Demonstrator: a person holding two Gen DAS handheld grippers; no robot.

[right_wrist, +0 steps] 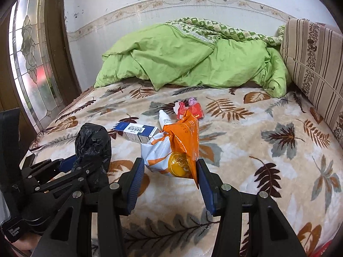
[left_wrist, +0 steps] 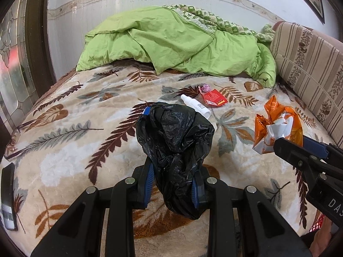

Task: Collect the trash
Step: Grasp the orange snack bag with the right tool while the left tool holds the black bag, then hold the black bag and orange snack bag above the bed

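Observation:
My left gripper (left_wrist: 173, 184) is shut on a crumpled black trash bag (left_wrist: 178, 137), held above the leaf-patterned bed; it also shows in the right wrist view (right_wrist: 92, 145). My right gripper (right_wrist: 170, 167) is shut on an orange and white snack wrapper (right_wrist: 178, 145), also seen at the right of the left wrist view (left_wrist: 276, 124). Beyond lie a white bottle (left_wrist: 195, 105), a red wrapper (left_wrist: 214, 98), a small pink candy wrapper (left_wrist: 205, 87) and a blue and white box (right_wrist: 137, 131).
A green duvet (left_wrist: 171, 40) is heaped at the bed's far end. A striped cushion (left_wrist: 308, 68) lines the right side. A phone (left_wrist: 8, 197) and eyeglasses (left_wrist: 15, 141) lie at the bed's left edge. A glass-paned door (right_wrist: 32, 60) stands left.

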